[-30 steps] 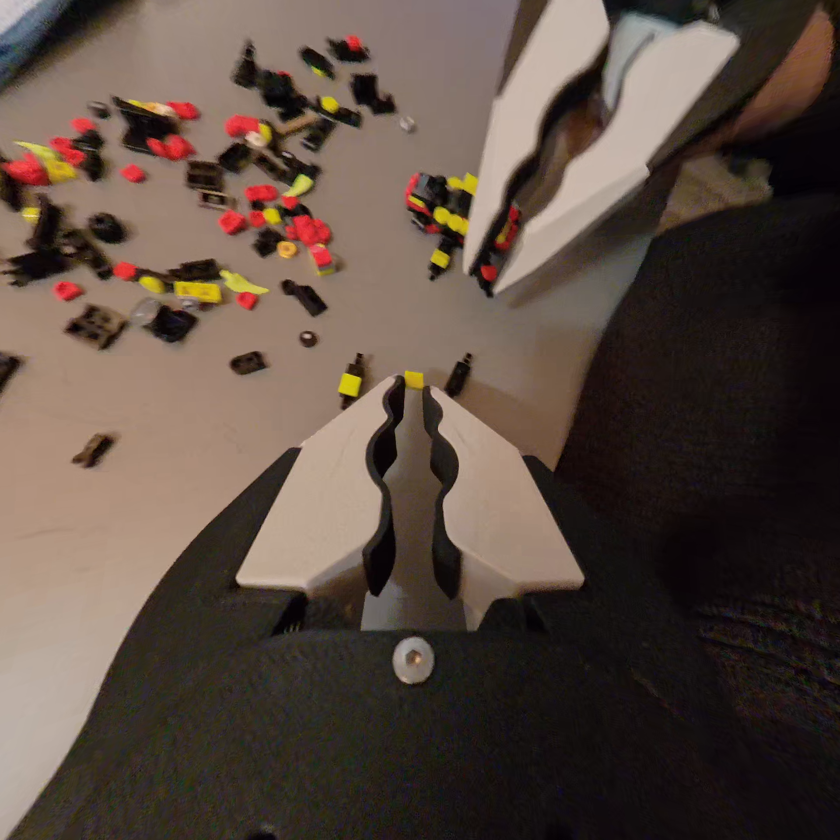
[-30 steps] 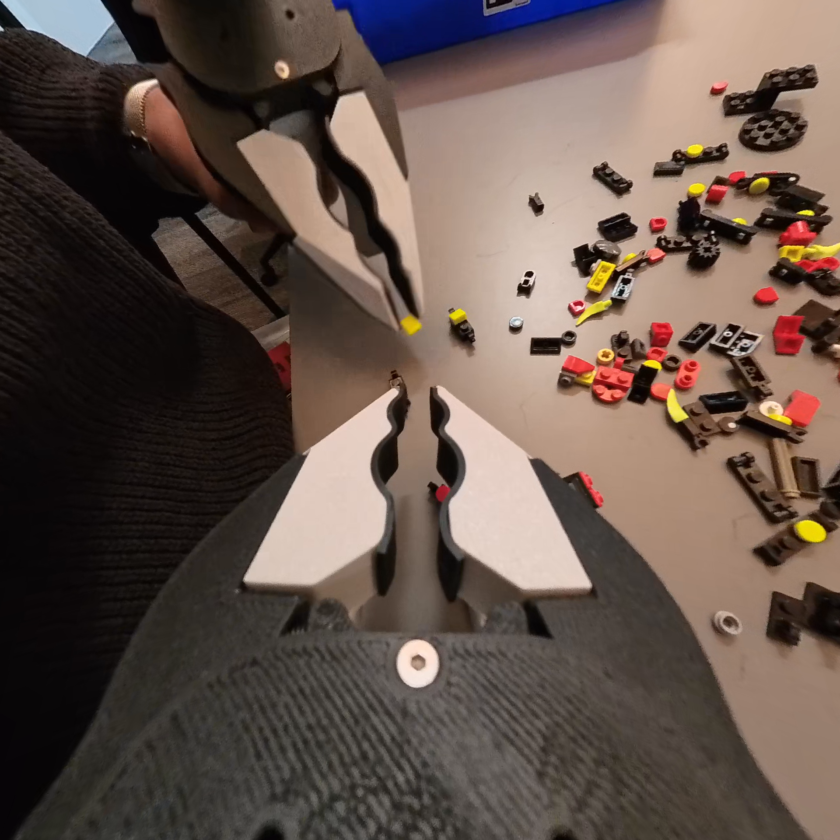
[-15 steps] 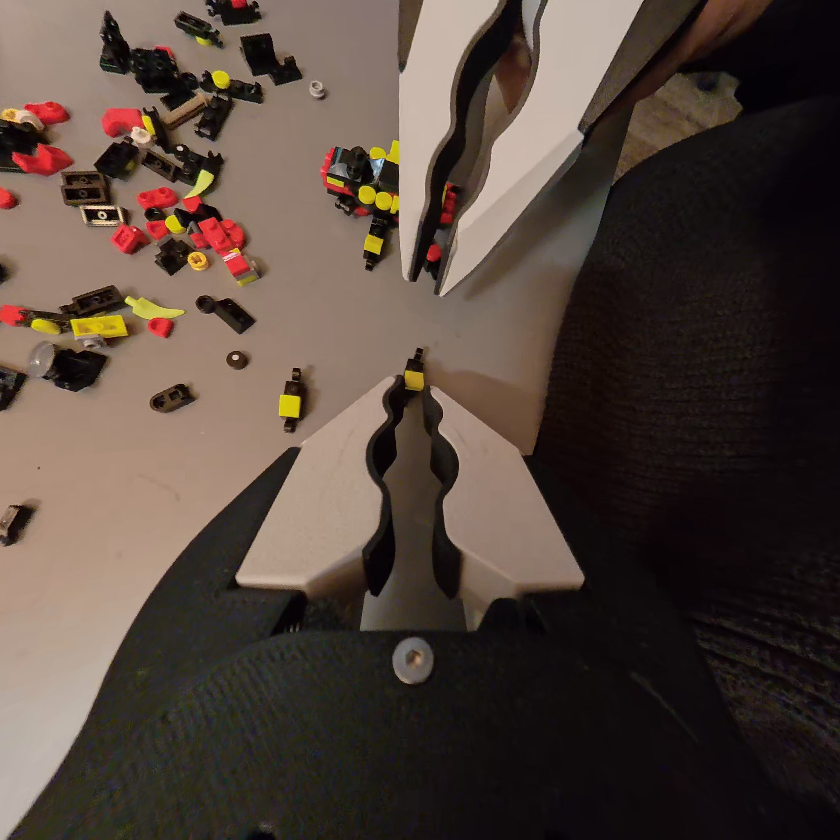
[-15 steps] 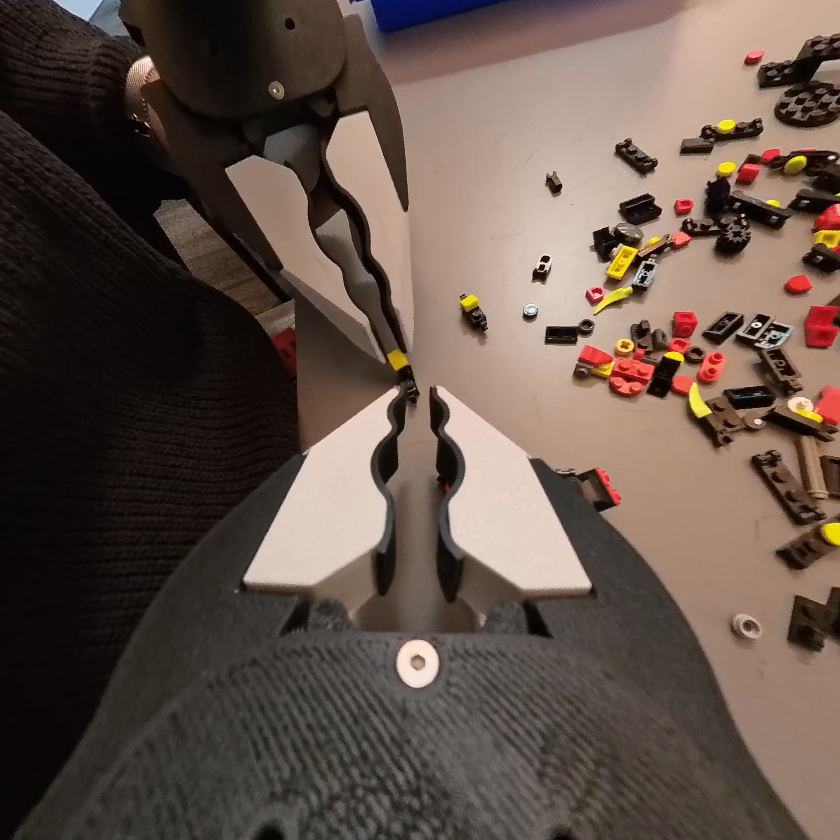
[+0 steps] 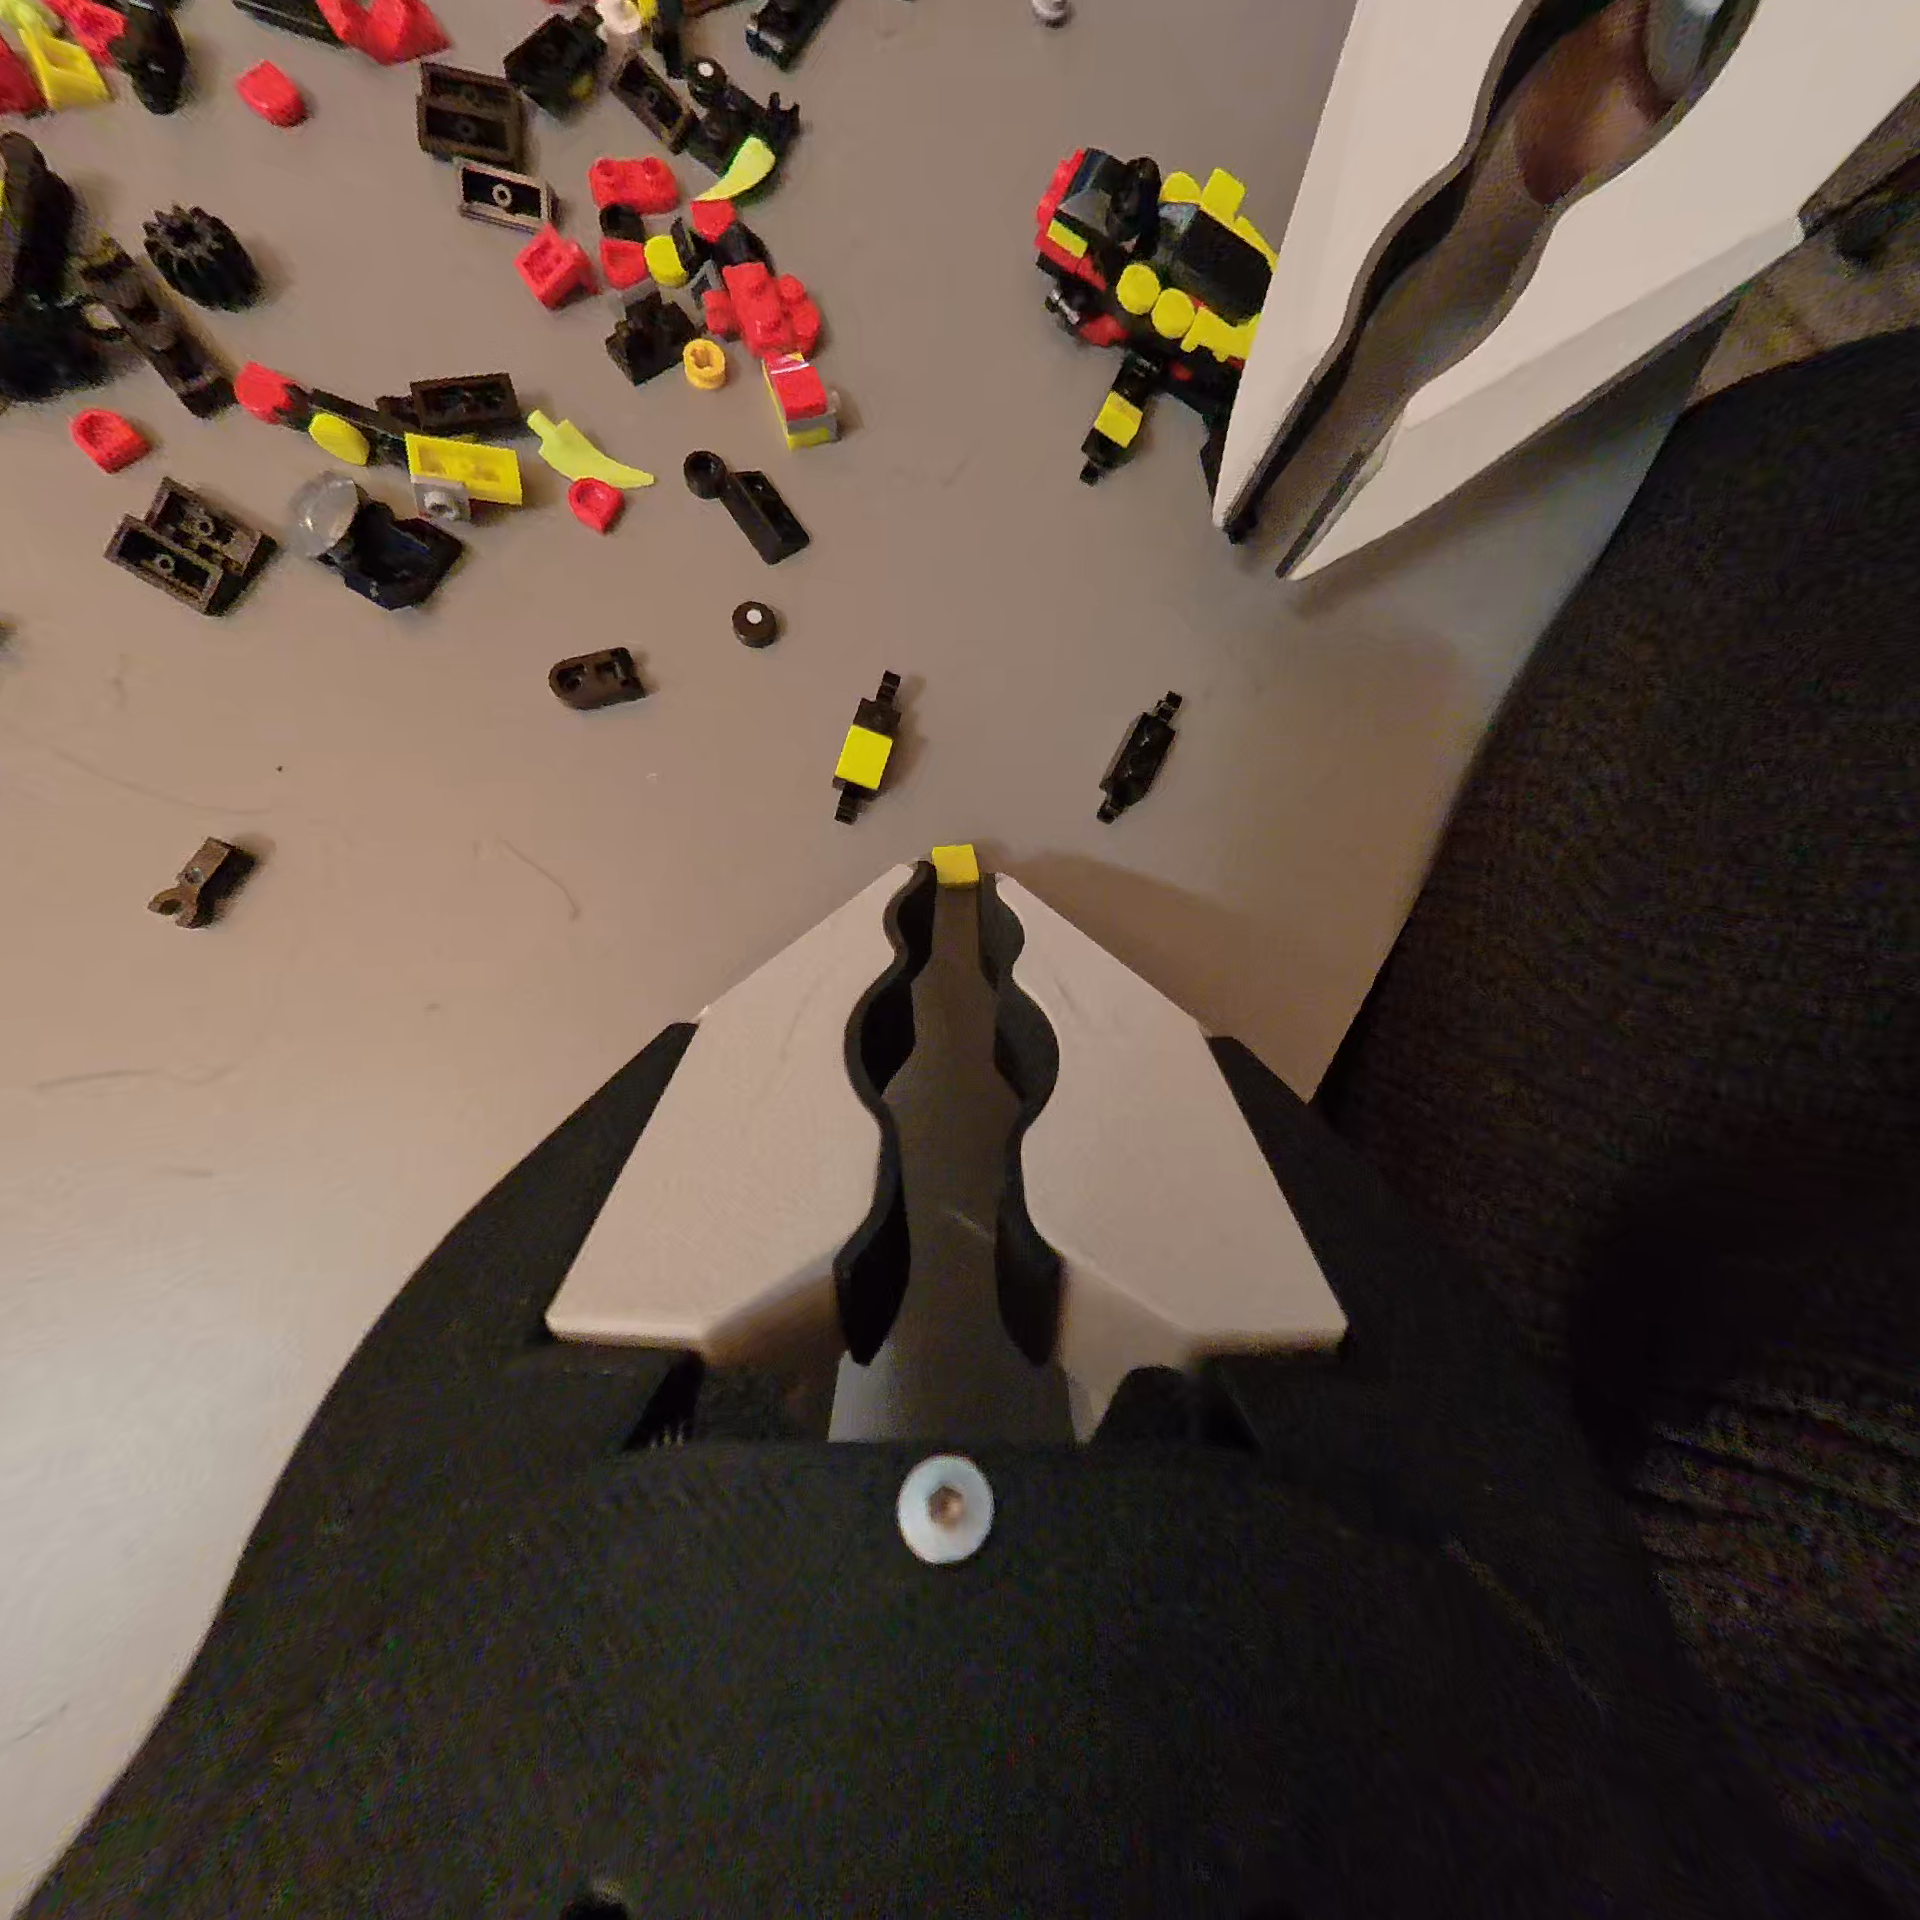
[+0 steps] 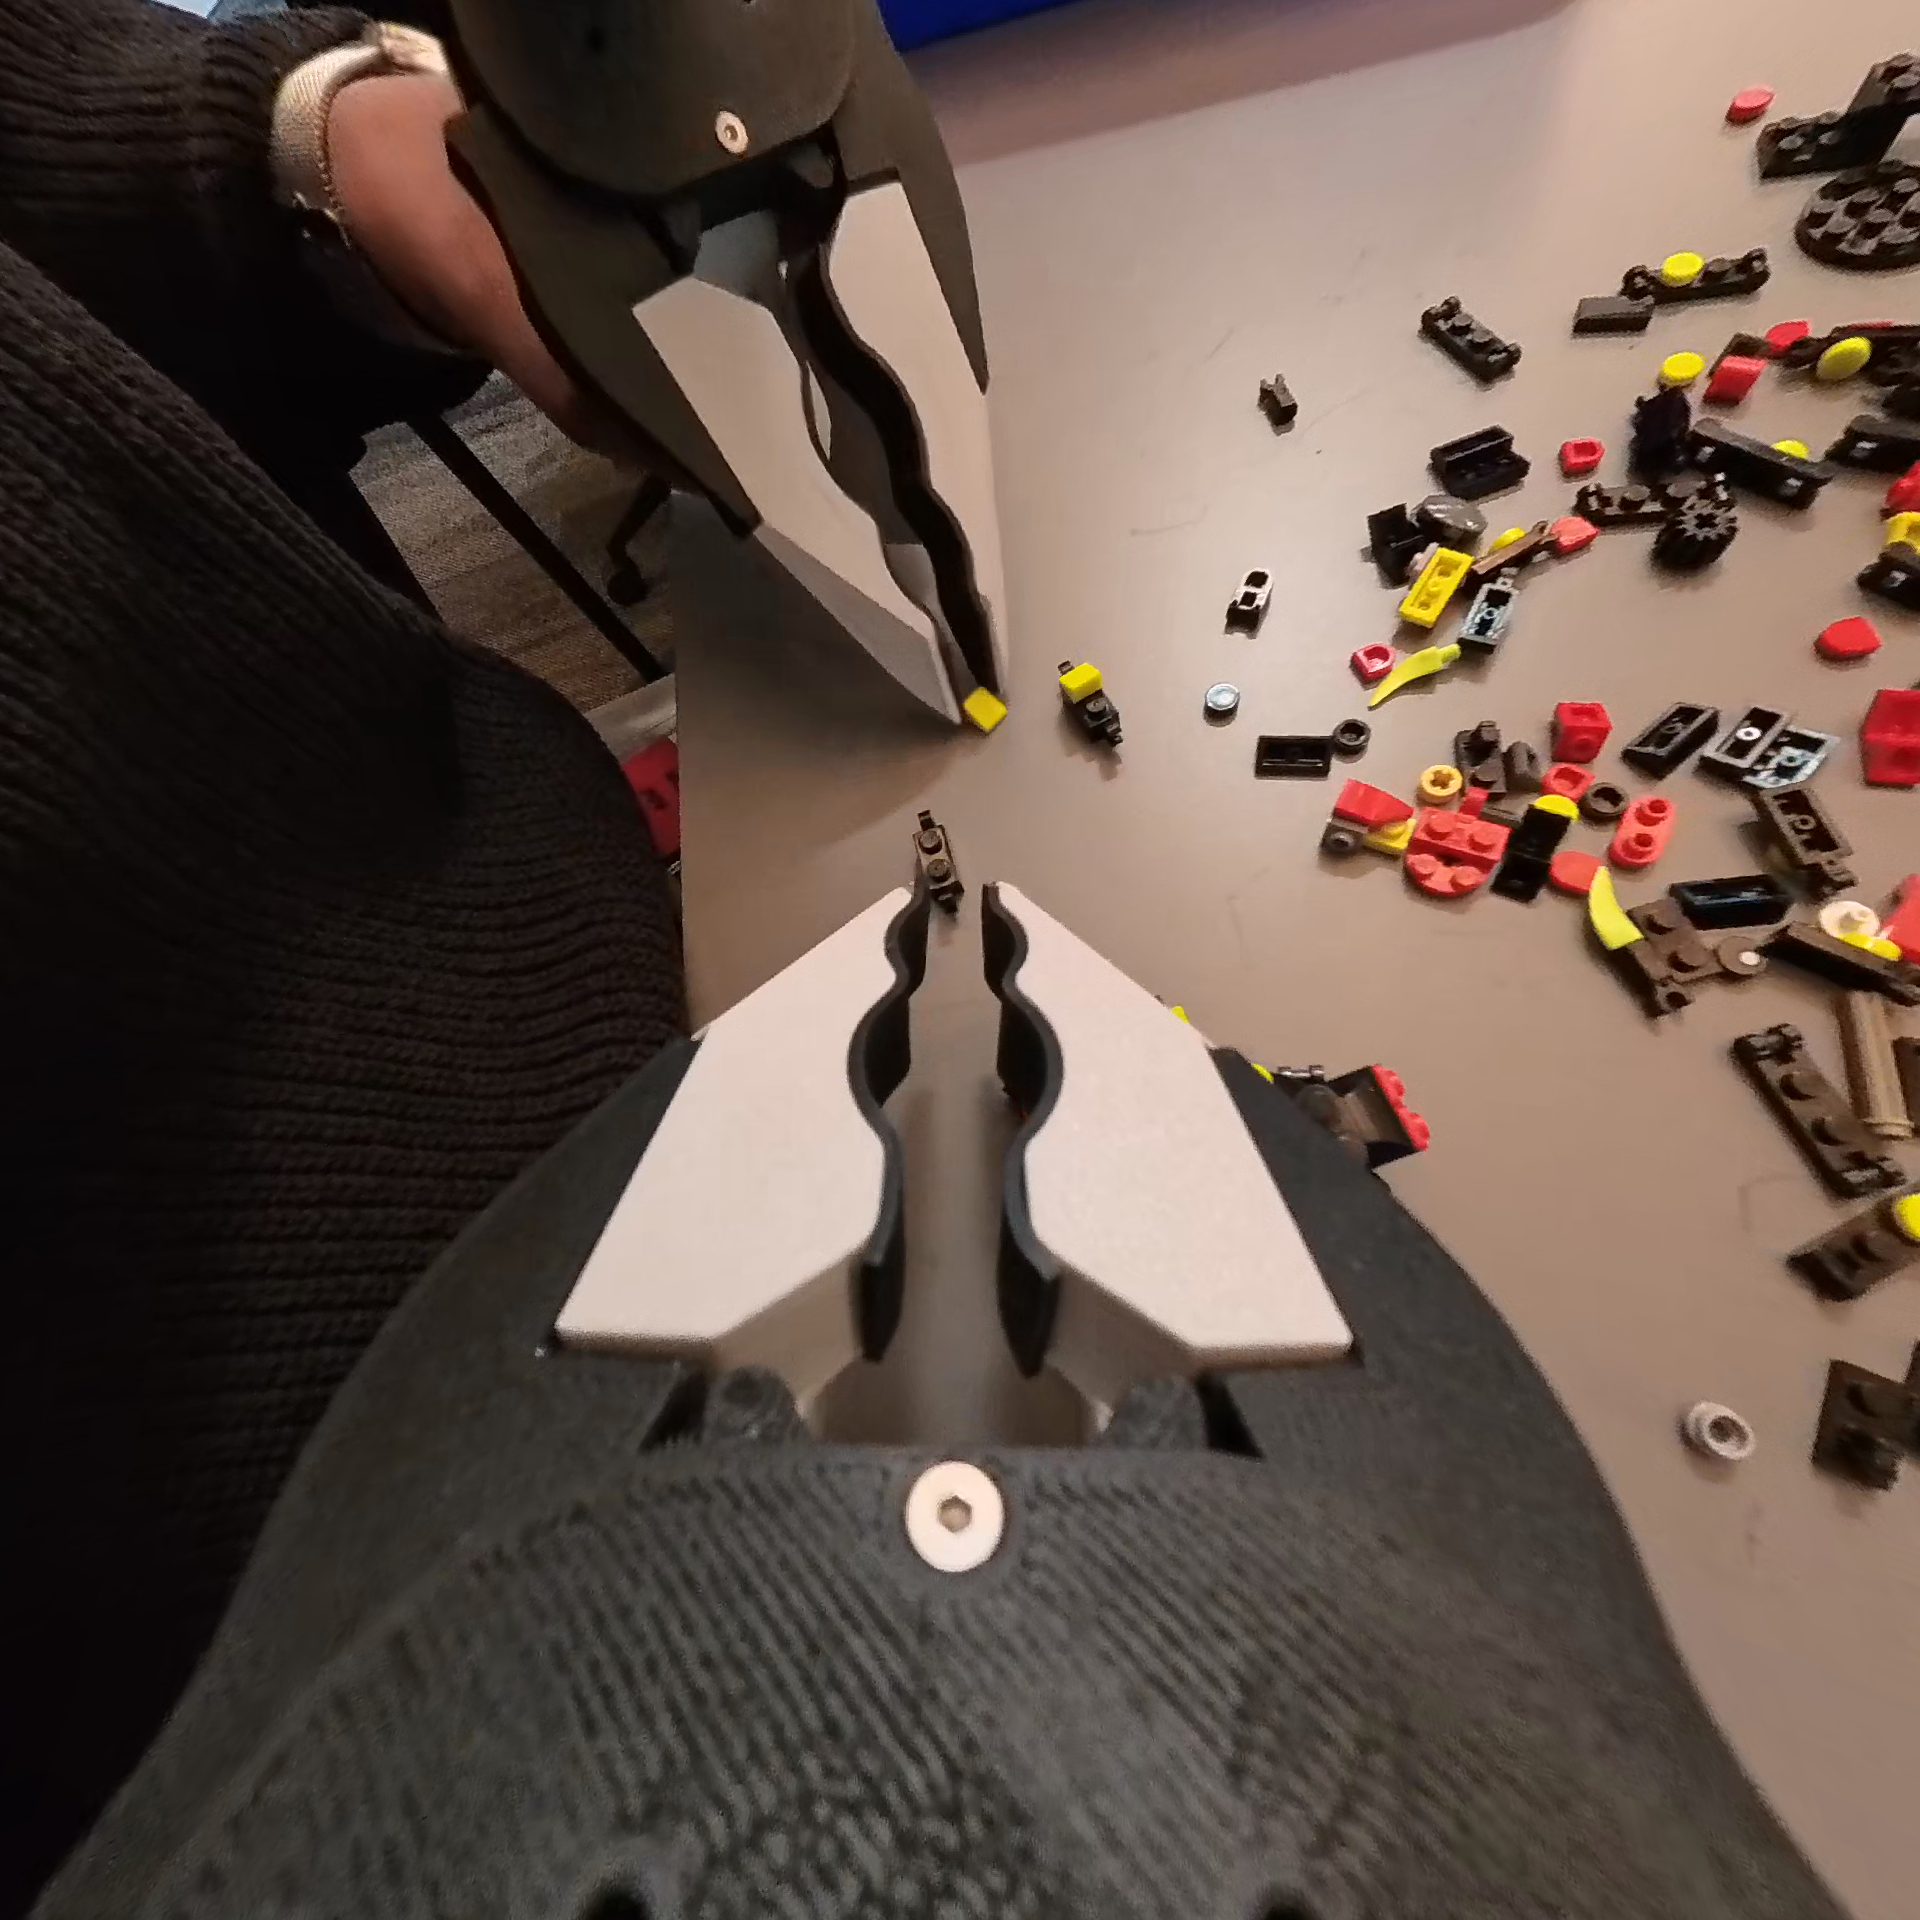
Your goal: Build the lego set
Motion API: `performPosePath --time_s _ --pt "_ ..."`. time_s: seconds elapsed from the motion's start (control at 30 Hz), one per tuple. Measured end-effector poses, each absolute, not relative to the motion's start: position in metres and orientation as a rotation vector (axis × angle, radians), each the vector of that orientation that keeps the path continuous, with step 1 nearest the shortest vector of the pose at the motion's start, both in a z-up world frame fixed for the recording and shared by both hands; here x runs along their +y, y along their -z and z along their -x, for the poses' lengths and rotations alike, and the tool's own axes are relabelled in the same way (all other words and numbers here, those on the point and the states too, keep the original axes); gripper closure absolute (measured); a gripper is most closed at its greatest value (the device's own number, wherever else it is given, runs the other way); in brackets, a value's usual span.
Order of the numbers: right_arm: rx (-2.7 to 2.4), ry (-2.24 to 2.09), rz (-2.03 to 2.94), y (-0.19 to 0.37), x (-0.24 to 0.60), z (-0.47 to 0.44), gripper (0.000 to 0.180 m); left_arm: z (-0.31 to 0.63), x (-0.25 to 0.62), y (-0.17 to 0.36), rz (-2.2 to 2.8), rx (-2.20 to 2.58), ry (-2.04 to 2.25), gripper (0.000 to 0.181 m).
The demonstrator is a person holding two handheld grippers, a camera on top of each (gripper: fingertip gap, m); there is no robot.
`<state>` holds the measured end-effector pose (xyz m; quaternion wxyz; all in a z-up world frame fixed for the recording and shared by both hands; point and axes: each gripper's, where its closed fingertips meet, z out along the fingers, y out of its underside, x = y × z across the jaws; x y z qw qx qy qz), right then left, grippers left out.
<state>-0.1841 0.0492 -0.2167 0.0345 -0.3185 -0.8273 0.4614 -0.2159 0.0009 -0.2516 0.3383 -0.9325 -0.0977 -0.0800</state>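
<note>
my left claw [image 5: 956, 883] is pinched on a small yellow tile [image 5: 955, 865], square and flat-faced, sticking out just past the tips. in the right wrist view the same tile [image 6: 984, 709] shows at the very end of that claw [image 6: 971, 696], low over the grey table [image 6: 1195, 312].

my right claw [image 6: 954, 902] has its tips slightly apart, a narrow gap between them with nothing gripped. a small black clip piece [image 6: 936, 858] lies on the table just past those tips, at 12 o'clock from them. in the left wrist view that black piece [image 5: 1139, 756] sits at about 1 o'clock from my left tips, near the table edge, and my right claw [image 5: 1262, 540] hangs at 1 o'clock beyond it.

at 11 o'clock from my left tips lies a matching black clip with a yellow tile on top [image 5: 867, 750], long and thin with little prongs at both ends.

the half-built model [image 5: 1153, 270] stands at 12 o'clock beside my right claw: black body, red base, round yellow studs along its side.

loose bricks [image 5: 665, 281] in red, black and yellow scatter from 10 to 12 o'clock, among them a black gear [image 5: 200, 255] and a pale yellow curved blade [image 5: 582, 457].

my black knitted sleeve [image 6: 260, 831] fills the 9 o'clock side of the right wrist view.
</note>
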Motion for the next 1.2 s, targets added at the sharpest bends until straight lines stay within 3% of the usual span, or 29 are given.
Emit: performPosePath --time_s 1.2 --pt "-2.553 -1.440 0.987 0.215 0.051 0.180 0.171 0.203 -0.002 0.243 2.403 -0.158 0.243 0.181"
